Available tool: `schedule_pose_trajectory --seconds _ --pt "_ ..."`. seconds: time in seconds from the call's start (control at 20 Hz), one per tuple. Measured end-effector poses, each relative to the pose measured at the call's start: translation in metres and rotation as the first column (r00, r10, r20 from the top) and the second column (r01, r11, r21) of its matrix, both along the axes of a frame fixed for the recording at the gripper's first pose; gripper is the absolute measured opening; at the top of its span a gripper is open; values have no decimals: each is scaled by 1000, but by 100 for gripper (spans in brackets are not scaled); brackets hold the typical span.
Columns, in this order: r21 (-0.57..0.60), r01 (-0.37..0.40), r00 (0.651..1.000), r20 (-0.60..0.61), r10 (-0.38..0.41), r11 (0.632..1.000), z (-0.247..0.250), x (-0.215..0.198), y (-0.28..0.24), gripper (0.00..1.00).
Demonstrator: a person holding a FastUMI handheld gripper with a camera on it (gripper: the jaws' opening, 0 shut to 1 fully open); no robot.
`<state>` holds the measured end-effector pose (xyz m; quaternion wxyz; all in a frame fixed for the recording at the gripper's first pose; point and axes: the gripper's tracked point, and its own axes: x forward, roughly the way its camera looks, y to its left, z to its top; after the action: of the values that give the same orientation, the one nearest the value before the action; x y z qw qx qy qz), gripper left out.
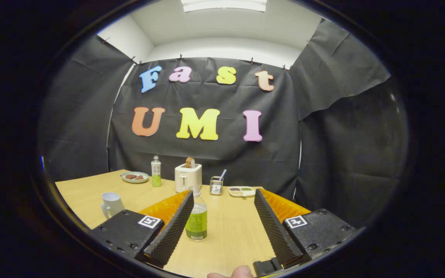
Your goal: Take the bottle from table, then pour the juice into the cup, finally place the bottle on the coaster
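Green-labelled bottle point(196, 218) between open jaws, label print unreadable, wooden table point(230, 231)

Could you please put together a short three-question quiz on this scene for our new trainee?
1. True or false: the gripper is shut on the near bottle.
2. Which stands beside the gripper's left finger? A) toaster B) white cup C) plate
3. Fill in: a second bottle stands at the table's far edge between the plate and the ____.

Key
1. False: the gripper is open, with the near bottle just inside its left finger.
2. B
3. toaster
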<state>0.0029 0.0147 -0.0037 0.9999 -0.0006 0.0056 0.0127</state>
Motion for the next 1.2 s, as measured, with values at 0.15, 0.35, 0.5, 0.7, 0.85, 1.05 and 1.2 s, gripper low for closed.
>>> schedule_pose_trajectory --seconds 0.15,0.35,0.5,0.7,0.85,1.05,1.2 --pt "-1 -13 1000 -16 13 1000 -8 4 8 100" --pt "8 -26 999 -29 26 1000 -25 11 16 100" --pt "17 -40 998 -47 41 999 -42 19 27 100" --pt "43 -54 996 -67 57 998 -59 31 39 100" --pt "44 -68 994 -87 71 997 -76 43 53 100" --pt "37 -71 987 -142 76 997 -100 63 65 100" --pt "54 -60 982 -176 69 997 -111 75 68 100"
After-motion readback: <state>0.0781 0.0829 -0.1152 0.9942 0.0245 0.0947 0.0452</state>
